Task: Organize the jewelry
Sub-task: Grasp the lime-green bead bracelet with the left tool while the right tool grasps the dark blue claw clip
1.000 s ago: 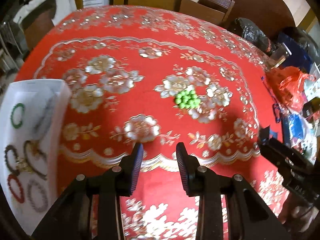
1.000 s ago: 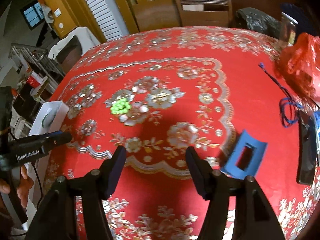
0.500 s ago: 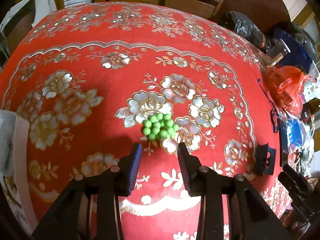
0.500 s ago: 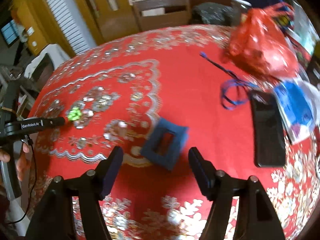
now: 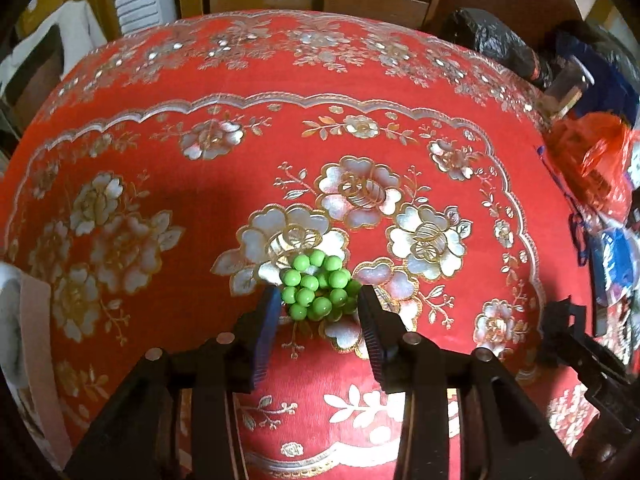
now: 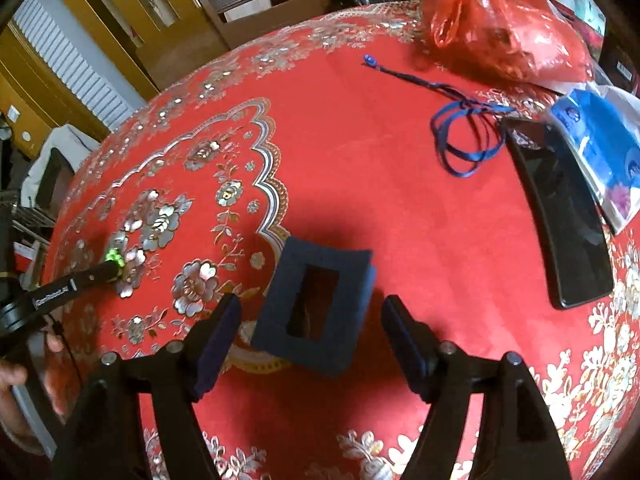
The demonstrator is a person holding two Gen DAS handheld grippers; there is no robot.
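In the left wrist view, the left gripper (image 5: 318,304) sits low over the red floral tablecloth (image 5: 168,168) with its jaws spread, and the green bead bracelet (image 5: 318,290) lies bunched in a heap just above the centre of the frame, right between the two fingertips. The jaws flank the beads but do not look clenched on them, so the bracelet counts as not yet picked up. At the far left edge of that view a sliver of a white tray (image 5: 12,320) shows; what it holds cannot be made out here.

In the right wrist view, the right gripper (image 6: 310,320) is also released and holds nothing. A dark blue foam frame (image 6: 320,312) with a rectangular cut-out lies flat on the cloth between its fingers, in the lower middle of the frame. The green beads appear small at the left, beside the other gripper's tip.

Judging from this, the bracelet's pickup is only at the framing stage; closing on it, lifting and storing it remain.
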